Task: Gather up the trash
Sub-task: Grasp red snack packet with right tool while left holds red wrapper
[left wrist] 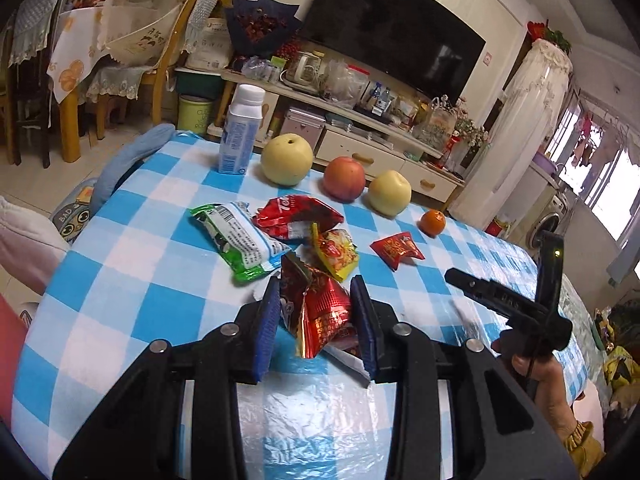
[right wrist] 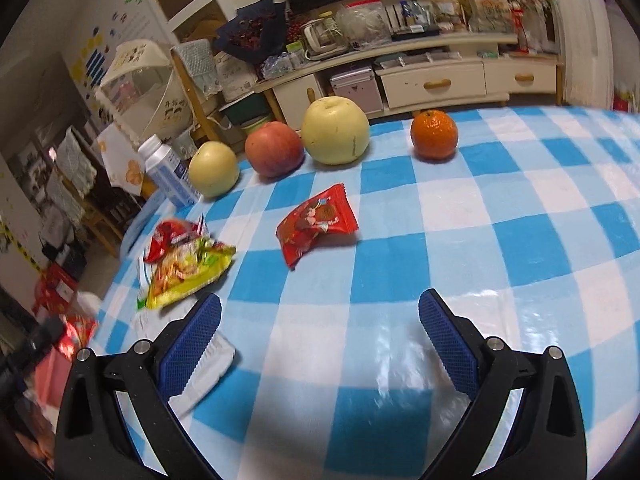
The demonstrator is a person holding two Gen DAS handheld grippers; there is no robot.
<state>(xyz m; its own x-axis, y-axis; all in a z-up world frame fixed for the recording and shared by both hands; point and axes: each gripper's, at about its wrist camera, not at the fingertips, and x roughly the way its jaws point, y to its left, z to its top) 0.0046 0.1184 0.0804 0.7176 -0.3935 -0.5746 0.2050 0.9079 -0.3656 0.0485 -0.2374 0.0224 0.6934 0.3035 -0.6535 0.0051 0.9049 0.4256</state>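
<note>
Between the blue pads of our left gripper [left wrist: 316, 320] sits a crumpled red foil wrapper [left wrist: 324, 312], clenched from both sides just above the desk [left wrist: 132, 280] with its blue-and-white checked cloth. A white scrap of packaging pokes out under the right pad.

Just beyond that wrapper lie more pieces of trash on the cloth: a yellow snack packet [left wrist: 335, 254] touching the held wrapper, a green-and-white packet [left wrist: 240, 240] to its left, and a red bag [left wrist: 296, 216] behind them, the three overlapping in a loose pile. A small red packet [left wrist: 397, 249] lies apart to the right, near the orange [left wrist: 433, 222].

Along the far edge we see a white bottle [left wrist: 240, 136], a yellow apple [left wrist: 287, 159], a red apple [left wrist: 344, 178] and a second yellow apple [left wrist: 390, 193] in a row.

Our right gripper [right wrist: 320, 332] is released, its jaws spread wide over bare cloth and holding nothing. A white wrapper [right wrist: 212, 364] lies flat under its left finger; whether they touch we cannot tell. From this side the small red packet [right wrist: 316, 224] lies ahead in the middle of the desk, with the yellow snack packet [right wrist: 188, 276] off to the left and the fruit lined up behind.

In the left view the right gripper [left wrist: 520, 304] shows at the desk's right side, held in a hand [left wrist: 544, 376].
</note>
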